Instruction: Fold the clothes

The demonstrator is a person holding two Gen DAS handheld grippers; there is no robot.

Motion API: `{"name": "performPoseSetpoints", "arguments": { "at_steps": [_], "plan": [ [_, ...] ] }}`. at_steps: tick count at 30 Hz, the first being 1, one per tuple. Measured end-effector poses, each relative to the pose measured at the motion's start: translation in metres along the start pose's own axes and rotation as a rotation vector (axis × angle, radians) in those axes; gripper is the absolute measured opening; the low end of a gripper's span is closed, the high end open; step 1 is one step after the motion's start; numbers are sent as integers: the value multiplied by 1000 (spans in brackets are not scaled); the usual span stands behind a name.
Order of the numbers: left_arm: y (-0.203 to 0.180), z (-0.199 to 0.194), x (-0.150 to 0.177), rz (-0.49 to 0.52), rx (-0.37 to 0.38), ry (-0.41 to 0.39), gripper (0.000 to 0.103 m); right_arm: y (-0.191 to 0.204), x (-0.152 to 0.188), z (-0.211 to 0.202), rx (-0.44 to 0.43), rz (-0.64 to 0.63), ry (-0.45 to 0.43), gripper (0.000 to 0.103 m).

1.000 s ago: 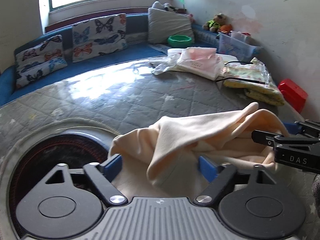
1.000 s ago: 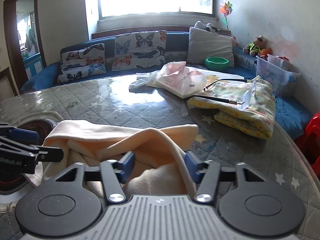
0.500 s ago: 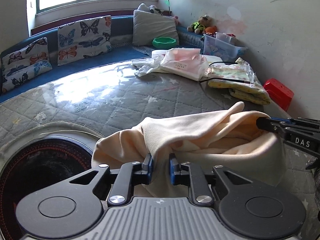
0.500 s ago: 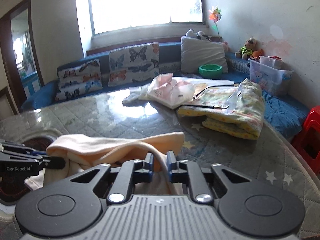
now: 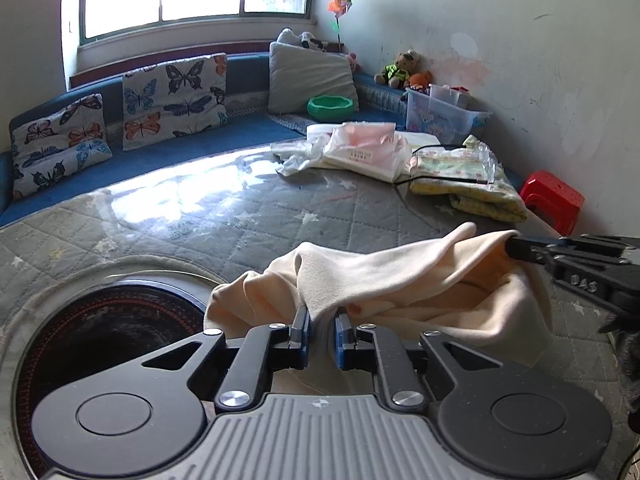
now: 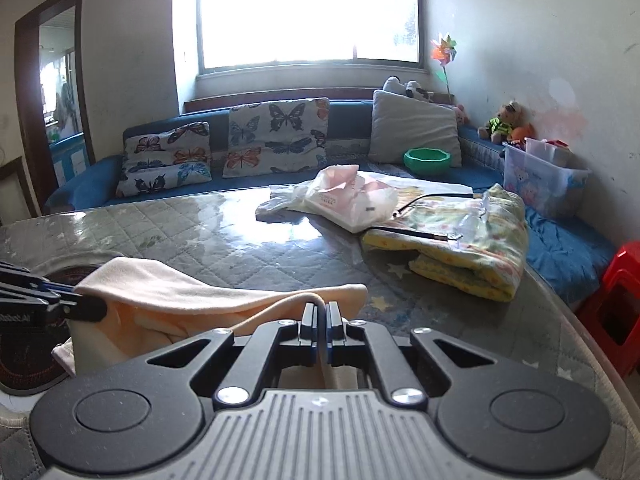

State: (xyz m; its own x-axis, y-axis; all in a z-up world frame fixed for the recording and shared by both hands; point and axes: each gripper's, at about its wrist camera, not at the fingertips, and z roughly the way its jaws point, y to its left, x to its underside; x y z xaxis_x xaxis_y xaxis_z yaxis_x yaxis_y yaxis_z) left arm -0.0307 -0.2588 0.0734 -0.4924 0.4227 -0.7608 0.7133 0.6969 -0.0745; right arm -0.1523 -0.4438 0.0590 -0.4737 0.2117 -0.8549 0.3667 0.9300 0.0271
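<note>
A peach cloth (image 5: pixel 400 280) hangs stretched between my two grippers, lifted off the quilted table (image 5: pixel 260 216). My left gripper (image 5: pixel 322 320) is shut on its left edge. My right gripper (image 6: pixel 320 312) is shut on a thin fold at its right edge (image 6: pixel 224 300). In the left wrist view the right gripper (image 5: pixel 576 264) comes in from the right. In the right wrist view the left gripper (image 6: pixel 52 300) comes in from the left. The cloth's lower part sags below the held edge.
A round black burner (image 5: pixel 104 336) is set into the table at the near left. A plastic bag with pink cloth (image 5: pixel 360 152) and a folded yellow blanket with a cable (image 5: pixel 464 176) lie at the far right. A red stool (image 5: pixel 552 204) stands off the right edge. A blue sofa (image 5: pixel 180 152) is behind.
Both grippers went from open around the cloth to shut on it. They have since lifted the cloth's top edge and pulled it taut between them.
</note>
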Motion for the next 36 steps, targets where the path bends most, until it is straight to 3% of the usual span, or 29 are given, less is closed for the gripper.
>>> {"name": "performPoseSetpoints", "arguments": {
  "at_steps": [9, 20, 23, 26, 28, 30, 32, 36],
  "plan": [
    [16, -34, 6, -46, -18, -43, 13, -2, -4, -21, -6, 11, -74, 3],
    [31, -96, 10, -71, -32, -117, 13, 22, -29, -71, -86, -29, -207, 3],
    [34, -110, 12, -76, -39, -131, 13, 29, -36, -75, -143, -26, -189, 3],
    [37, -120, 22, -68, -50, -117, 13, 51, -25, -70, -208, -88, -116, 9],
    [40, -122, 31, -68, -62, -94, 13, 67, -12, -66, -250, -141, -67, 27],
    [45, -123, 41, -83, -74, -71, 13, 86, 3, -64, -294, -200, -21, 36],
    [49, -125, 50, -98, -85, -53, 13, 105, 16, -64, -331, -266, 15, 39],
    [53, -132, 63, -112, -91, -47, 13, 131, 34, -56, -323, -358, 53, 42]
  ]
}}
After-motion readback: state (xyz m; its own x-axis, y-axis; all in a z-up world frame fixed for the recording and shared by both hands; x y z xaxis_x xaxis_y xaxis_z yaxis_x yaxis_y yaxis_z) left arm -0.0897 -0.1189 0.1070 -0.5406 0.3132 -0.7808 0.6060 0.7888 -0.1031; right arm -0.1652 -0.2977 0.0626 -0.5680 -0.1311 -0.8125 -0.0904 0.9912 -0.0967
